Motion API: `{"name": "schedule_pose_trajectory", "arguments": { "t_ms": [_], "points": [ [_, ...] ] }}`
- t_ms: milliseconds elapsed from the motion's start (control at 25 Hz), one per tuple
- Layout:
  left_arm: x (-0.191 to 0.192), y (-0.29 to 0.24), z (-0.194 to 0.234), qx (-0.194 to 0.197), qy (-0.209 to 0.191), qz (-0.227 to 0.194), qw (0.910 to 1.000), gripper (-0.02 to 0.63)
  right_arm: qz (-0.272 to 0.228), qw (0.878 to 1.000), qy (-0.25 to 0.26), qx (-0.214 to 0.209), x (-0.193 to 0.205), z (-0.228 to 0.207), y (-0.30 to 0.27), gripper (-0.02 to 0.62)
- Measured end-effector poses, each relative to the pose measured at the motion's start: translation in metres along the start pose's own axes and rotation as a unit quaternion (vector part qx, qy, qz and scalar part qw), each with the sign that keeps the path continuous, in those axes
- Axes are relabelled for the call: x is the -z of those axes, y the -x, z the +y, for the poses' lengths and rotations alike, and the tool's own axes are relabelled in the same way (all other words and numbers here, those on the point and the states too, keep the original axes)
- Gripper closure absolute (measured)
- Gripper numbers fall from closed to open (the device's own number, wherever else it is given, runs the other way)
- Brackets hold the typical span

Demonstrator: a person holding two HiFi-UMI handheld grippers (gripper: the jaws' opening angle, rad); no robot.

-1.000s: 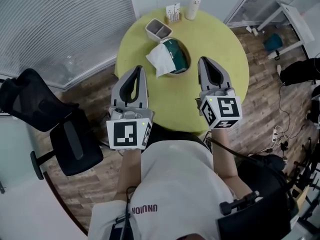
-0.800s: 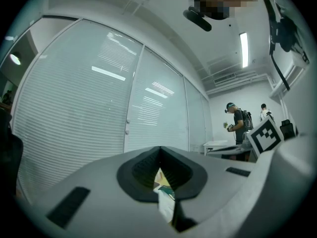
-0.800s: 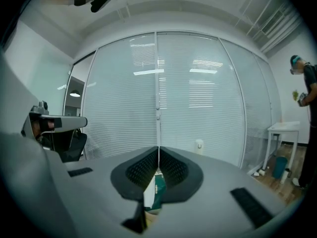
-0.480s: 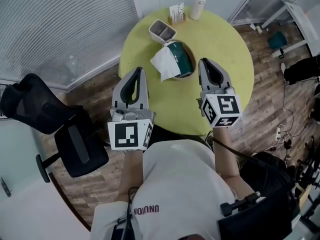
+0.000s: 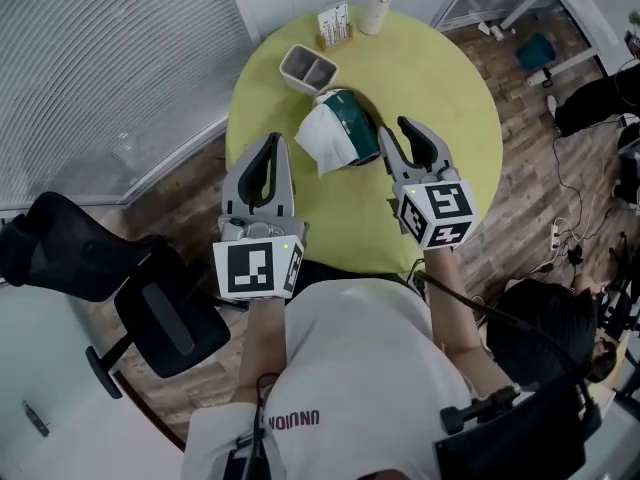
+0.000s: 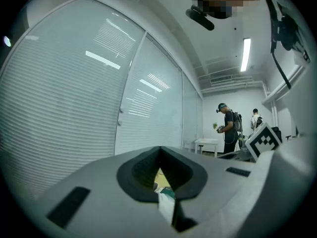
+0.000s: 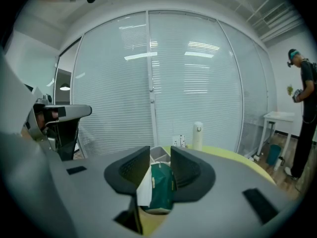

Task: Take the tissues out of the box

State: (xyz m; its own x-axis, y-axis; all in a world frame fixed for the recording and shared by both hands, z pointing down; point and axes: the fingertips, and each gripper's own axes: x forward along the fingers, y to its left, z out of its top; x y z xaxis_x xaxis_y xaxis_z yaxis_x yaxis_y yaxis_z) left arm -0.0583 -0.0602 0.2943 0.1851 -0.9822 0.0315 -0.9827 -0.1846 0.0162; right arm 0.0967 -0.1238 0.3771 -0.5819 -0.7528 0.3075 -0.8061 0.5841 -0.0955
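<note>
A dark green tissue box (image 5: 355,133) stands on the round yellow-green table (image 5: 440,88), with a white tissue (image 5: 320,140) spilling from its left side. My right gripper (image 5: 396,128) is just right of the box. Its jaws have just been opening and stand apart with nothing between them. The right gripper view frames the box (image 7: 163,185) and tissue (image 7: 143,190) just beyond the right gripper (image 7: 160,150). My left gripper (image 5: 272,140) hovers over the table's near left edge, left of the tissue, its tips together. Past the left gripper (image 6: 159,150) a strip of tissue (image 6: 166,207) shows.
Behind the box sit a grey two-part container (image 5: 308,66), a small card holder (image 5: 334,23) and a white bottle (image 5: 379,5). A black office chair (image 5: 150,298) stands at the left on the wood floor. Cables lie at the right. Blinds cover the glass wall (image 5: 110,58).
The right gripper's jaws have parted and it has come forward and down to the box's right side. The left gripper has edged forward toward the tissue.
</note>
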Motion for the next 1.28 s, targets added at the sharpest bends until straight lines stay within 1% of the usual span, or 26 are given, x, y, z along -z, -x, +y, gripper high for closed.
{"name": "schedule_pose_trajectory", "arguments": {
  "t_ms": [240, 440, 520, 680, 1000, 1280],
  "points": [
    [0.006, -0.015, 0.01, 0.017, 0.01, 0.006, 0.9998, 0.594, 0.045, 0.999, -0.018, -0.002, 0.023, -0.002, -0.02, 0.427],
    [0.012, -0.023, 0.018, 0.022, 0.016, 0.012, 0.9995, 0.594, 0.071, 0.997, -0.015, -0.004, 0.037, -0.001, -0.038, 0.41],
    [0.015, -0.026, 0.02, 0.025, 0.018, 0.014, 0.9994, 0.594, 0.081, 0.996, -0.021, -0.009, 0.044, 0.001, -0.044, 0.405],
    [0.017, -0.033, 0.024, 0.029, 0.023, 0.015, 0.9992, 0.594, 0.106, 0.994, -0.021, -0.017, 0.057, 0.002, -0.056, 0.381],
    [0.022, -0.044, 0.028, 0.035, 0.03, 0.02, 0.9987, 0.594, 0.137, 0.99, -0.014, -0.021, 0.071, 0.002, -0.068, 0.363],
    [0.028, -0.051, 0.032, 0.04, 0.043, 0.027, 0.9979, 0.594, 0.157, 0.987, -0.012, -0.02, 0.083, 0.002, -0.077, 0.359]
  ]
}}
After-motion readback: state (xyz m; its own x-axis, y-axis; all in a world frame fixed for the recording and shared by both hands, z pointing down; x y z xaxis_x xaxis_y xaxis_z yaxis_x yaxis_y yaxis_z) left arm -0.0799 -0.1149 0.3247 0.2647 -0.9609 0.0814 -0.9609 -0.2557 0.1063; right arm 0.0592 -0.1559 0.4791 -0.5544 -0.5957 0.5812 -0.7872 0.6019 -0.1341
